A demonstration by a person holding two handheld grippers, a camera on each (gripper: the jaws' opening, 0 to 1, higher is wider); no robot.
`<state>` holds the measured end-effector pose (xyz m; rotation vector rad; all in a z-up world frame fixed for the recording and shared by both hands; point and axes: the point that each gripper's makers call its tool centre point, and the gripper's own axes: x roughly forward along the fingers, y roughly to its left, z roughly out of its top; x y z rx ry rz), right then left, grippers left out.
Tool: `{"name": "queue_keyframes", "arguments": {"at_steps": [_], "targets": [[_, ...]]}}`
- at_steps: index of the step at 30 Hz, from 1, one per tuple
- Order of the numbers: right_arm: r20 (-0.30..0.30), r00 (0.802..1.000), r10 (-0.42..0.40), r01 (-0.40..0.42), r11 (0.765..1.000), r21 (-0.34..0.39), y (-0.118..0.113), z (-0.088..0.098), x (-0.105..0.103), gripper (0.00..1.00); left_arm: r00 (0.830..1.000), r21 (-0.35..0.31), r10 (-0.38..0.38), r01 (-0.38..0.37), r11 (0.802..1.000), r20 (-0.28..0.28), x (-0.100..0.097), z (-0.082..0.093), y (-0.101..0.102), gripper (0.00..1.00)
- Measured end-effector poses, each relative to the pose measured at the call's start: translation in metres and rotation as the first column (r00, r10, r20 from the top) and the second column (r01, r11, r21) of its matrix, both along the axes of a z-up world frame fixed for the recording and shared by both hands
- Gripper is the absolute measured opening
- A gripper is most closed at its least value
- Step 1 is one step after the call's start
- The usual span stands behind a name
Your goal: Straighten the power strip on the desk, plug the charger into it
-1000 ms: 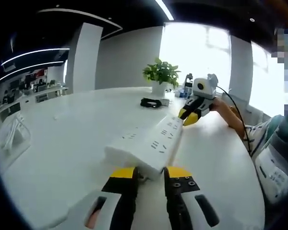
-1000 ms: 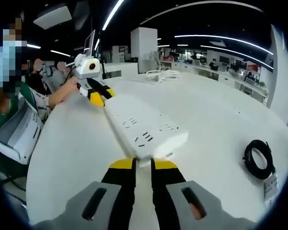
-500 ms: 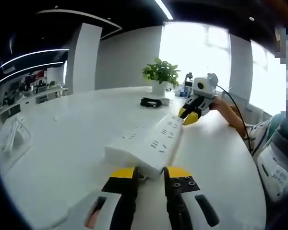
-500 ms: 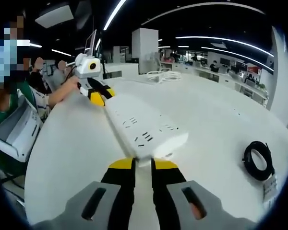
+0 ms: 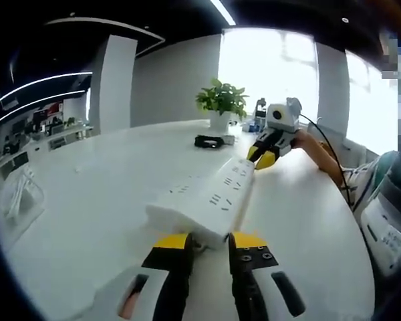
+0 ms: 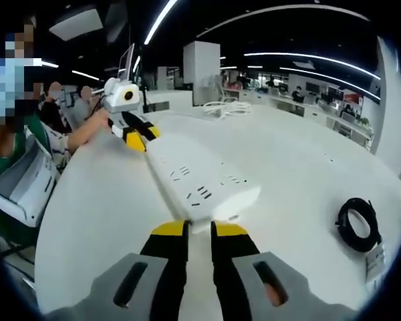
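A: Where is the power strip [image 5: 209, 200]?
B: In the left gripper view it lies on the white desk [image 5: 93, 200], running from lower centre up toward the right of centre. The left gripper [image 5: 209, 242] stands at its near end with yellow-tipped jaws a narrow gap apart, and the end of the strip sits between the tips.

A: And the other end?
B: The right gripper [image 5: 263, 158] is at the far end, right of centre in that view, held by a person's hand [image 5: 306, 143]. In the right gripper view its own jaws [image 6: 199, 231] rise at bottom centre, almost closed, with the strip [image 6: 199, 179] just beyond them; whether they actually pinch it cannot be told.

A: Anything else on the desk?
B: A coiled black cable [image 6: 357, 223] lies at the right edge of the right gripper view, well apart from the strip. A potted plant [image 5: 222, 105] stands in the upper centre of the left gripper view.
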<state>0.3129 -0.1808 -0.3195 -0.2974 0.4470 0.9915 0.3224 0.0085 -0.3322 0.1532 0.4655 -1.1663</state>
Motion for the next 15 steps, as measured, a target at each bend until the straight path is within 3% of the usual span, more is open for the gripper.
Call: {"name": "queue_keyframes", "arguments": {"at_steps": [7, 15], "targets": [[0.006, 1.000, -0.007, 0.007, 1.000, 0.010, -0.004, 0.006, 0.000, 0.13, 1.000, -0.037, 0.010, -0.011, 0.999, -0.018, 0.001, 0.008, 0.001, 0.22], [0.028, 0.997, -0.071, 0.070, 0.997, 0.039, -0.017, 0.015, 0.010, 0.13, 0.998, -0.073, 0.060, -0.059, 0.996, 0.007, 0.011, 0.020, 0.008, 0.22]]}}
